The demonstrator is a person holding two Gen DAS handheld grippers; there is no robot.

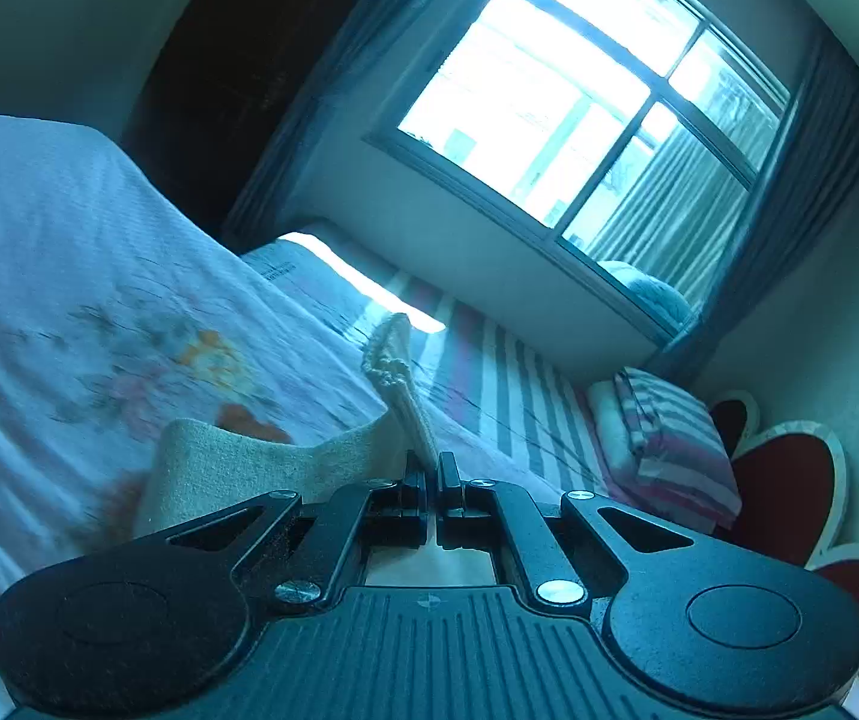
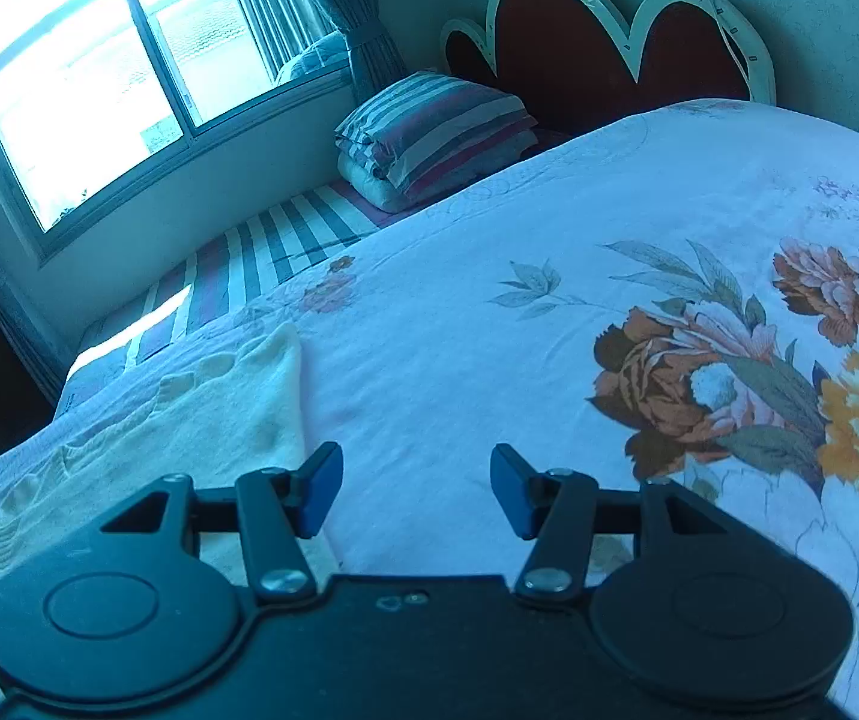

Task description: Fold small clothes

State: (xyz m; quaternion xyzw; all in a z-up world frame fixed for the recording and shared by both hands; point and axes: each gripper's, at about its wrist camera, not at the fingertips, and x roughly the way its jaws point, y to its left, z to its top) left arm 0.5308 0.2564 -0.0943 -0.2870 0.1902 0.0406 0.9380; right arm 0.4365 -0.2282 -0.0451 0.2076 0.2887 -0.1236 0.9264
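A cream knitted garment point(image 1: 231, 468) hangs from my left gripper point(image 1: 432, 474), whose jaws are shut on its edge; a gathered, scalloped strip point(image 1: 390, 354) sticks up beyond the jaws, lifted off the floral bedspread point(image 1: 69, 252). In the right wrist view the same cream garment point(image 2: 177, 420) lies flat on the bedspread point(image 2: 489, 276) at the left, its scalloped edge towards the window. My right gripper point(image 2: 417, 489) stands open just right of the garment's near corner, with only bedspread between its blue pads point(image 2: 321, 489).
A folded striped quilt point(image 2: 435, 132) lies by the red scalloped headboard point(image 2: 609, 36). A striped sheet point(image 2: 273, 246) runs along the bed's window side. The window point(image 2: 69, 78) and curtains point(image 2: 363, 30) stand beyond it.
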